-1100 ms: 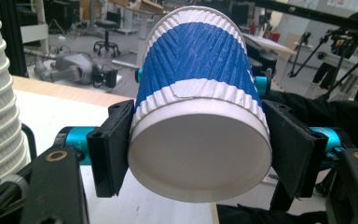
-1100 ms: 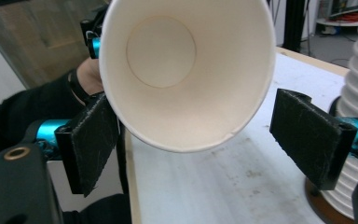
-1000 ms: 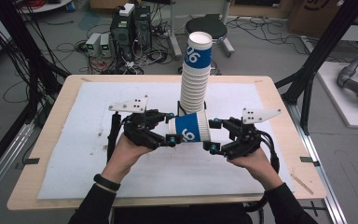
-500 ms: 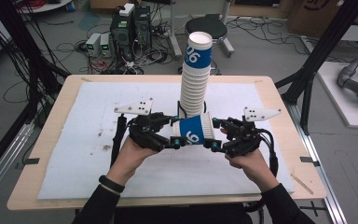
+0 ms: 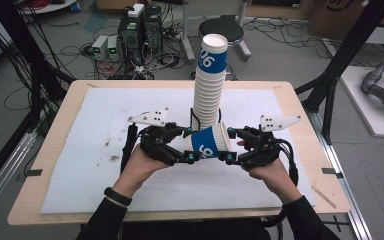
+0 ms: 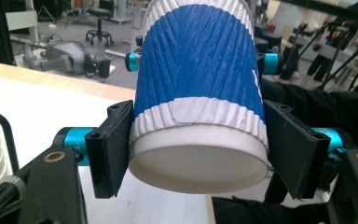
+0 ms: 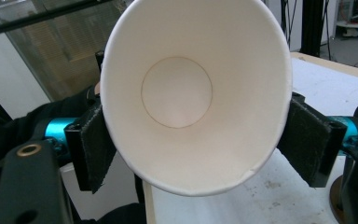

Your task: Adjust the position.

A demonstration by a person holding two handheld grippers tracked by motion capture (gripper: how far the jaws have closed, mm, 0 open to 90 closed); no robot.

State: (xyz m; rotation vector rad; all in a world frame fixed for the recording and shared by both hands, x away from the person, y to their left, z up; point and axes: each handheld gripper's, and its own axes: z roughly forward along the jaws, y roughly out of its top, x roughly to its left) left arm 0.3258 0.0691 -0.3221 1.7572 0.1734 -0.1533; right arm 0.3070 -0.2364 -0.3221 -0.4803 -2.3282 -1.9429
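While your two hands hover over the white mat point(image 5: 105, 130) on the table point(image 5: 50, 165), the tall stack of cups point(image 5: 209, 85) stands just behind and between your grippers, untouched by either. The single blue-and-white cup point(image 5: 209, 144) lies on its side in the air between them, base toward your left gripper point(image 5: 189, 145) and open mouth toward your right gripper point(image 5: 227, 145).

A second ago only your left gripper held that cup and your right stood apart. Now your right gripper's jaws have just been closing around the rim end, and its pads sit against the cup's wall on both sides. Your left gripper's jaws have just been easing open, though the pads still hug the base end.

That reads as a hand-over under way: the cup looks ready to pass fully to your right once the left lets go.
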